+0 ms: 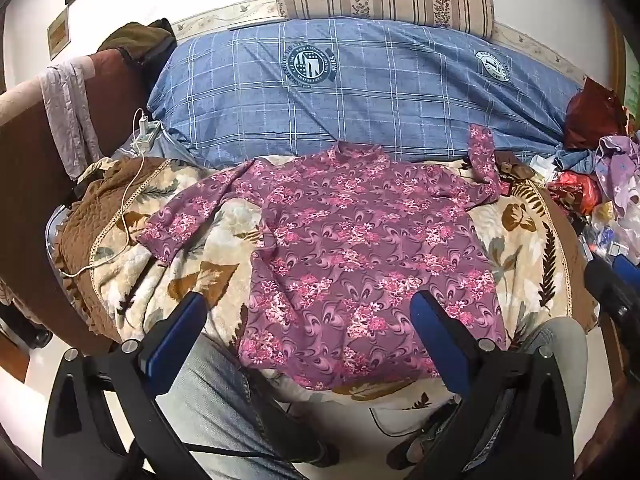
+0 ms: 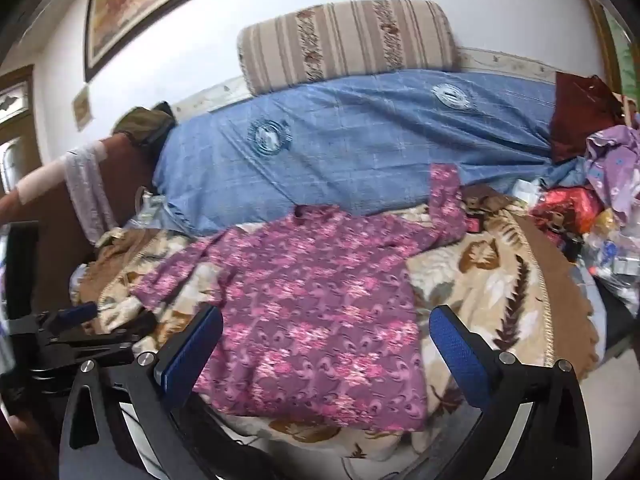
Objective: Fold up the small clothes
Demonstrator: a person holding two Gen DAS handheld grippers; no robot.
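Both jaws are wide open and holding nothing: your left gripper (image 1: 308, 316) hangs over the hem of the purple floral top (image 1: 360, 248), your right gripper (image 2: 326, 332) over its lower right part. That top lies spread flat on the leaf-print quilt (image 1: 516, 216) on the bed, one sleeve flopped left, the other bent up onto the blue plaid bedding (image 1: 360, 92). No bins or baskets in view. A white charger cable (image 1: 128, 200) trails along the quilt's left edge, and a messy clothes pile (image 1: 608, 172) crowds the right side.
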